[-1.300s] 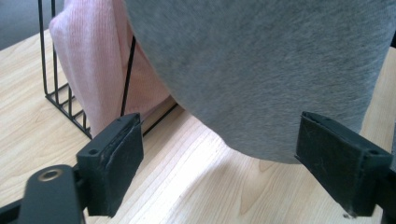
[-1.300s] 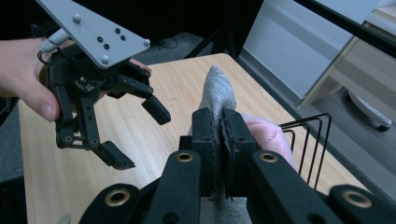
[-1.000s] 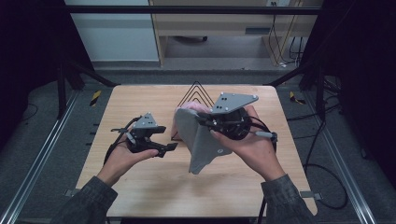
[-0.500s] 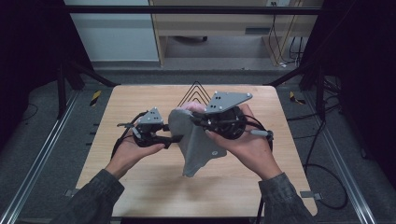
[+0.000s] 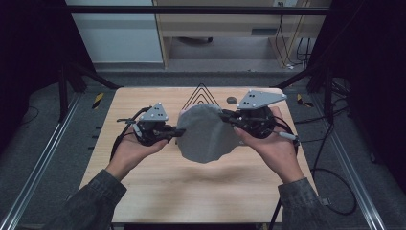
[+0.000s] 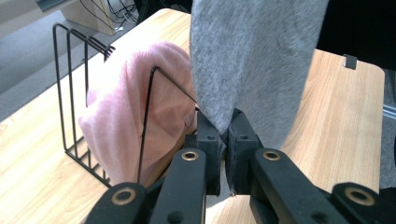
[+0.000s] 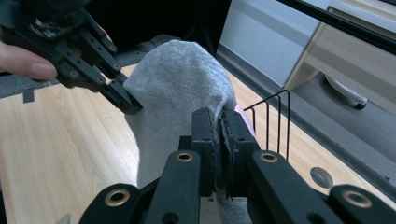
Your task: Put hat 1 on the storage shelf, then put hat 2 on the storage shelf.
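A grey cloth (image 5: 206, 136) hangs spread between my two grippers above the wooden table (image 5: 191, 191). My left gripper (image 5: 179, 132) has just been closing and is now shut on the cloth's left edge; in its own view the jaws (image 6: 226, 128) pinch the grey cloth (image 6: 252, 60). On the other edge, my right gripper (image 5: 225, 115) is shut too, its jaws (image 7: 220, 119) clamped on a fold of the grey cloth (image 7: 182, 79). The left gripper (image 7: 128, 105) is seen beyond, gripping the far side. A pink cloth (image 6: 126, 126) sits in a black wire rack (image 6: 70, 93).
The wire rack (image 5: 201, 93) stands at the table's far middle, just behind the hanging cloth. A small round disc (image 5: 232, 100) lies near it. Bare wood stretches toward the front edge. Metal rails and cables run along both sides of the table.
The left gripper moved right to the cloth's left edge and shut on it. Both hands then rose and drew apart, and the cloth went from hanging narrow to spread wide.
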`<action>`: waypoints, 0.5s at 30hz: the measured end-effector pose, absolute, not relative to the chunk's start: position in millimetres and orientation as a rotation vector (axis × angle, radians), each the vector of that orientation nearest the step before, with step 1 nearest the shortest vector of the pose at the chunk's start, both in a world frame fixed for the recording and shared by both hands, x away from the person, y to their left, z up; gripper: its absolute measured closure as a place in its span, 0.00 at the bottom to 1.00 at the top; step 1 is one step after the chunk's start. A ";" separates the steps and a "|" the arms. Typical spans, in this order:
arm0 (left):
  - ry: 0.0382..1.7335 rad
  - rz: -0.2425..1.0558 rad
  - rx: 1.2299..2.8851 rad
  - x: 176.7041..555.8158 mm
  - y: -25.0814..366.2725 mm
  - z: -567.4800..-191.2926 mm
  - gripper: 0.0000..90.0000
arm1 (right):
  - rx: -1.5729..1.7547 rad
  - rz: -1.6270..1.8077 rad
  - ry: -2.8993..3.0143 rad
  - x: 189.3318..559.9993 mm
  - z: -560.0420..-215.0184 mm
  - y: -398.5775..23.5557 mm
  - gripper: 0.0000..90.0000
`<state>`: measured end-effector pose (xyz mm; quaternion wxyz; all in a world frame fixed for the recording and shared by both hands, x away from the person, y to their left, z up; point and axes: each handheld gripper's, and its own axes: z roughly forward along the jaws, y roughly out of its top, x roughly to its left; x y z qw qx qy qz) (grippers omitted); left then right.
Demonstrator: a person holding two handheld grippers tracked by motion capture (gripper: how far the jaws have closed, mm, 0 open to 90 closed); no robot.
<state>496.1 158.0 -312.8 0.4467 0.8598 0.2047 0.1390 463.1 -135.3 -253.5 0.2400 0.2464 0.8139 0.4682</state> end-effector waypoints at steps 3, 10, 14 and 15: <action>0.523 0.354 2.121 494.9 160.1 -305.9 0.95 | 0.682 1.287 2.223 463.9 -252.2 -136.4 0.95; 0.520 0.382 2.117 491.3 166.0 -276.4 0.95 | 0.688 1.319 2.192 468.4 -239.9 -135.9 0.94; 0.522 0.401 2.112 492.8 168.5 -259.8 0.96 | 0.703 1.341 2.184 475.1 -234.0 -136.5 0.95; 0.519 0.414 2.117 493.5 168.8 -255.4 0.96 | 0.708 1.347 2.178 476.3 -232.5 -136.6 0.95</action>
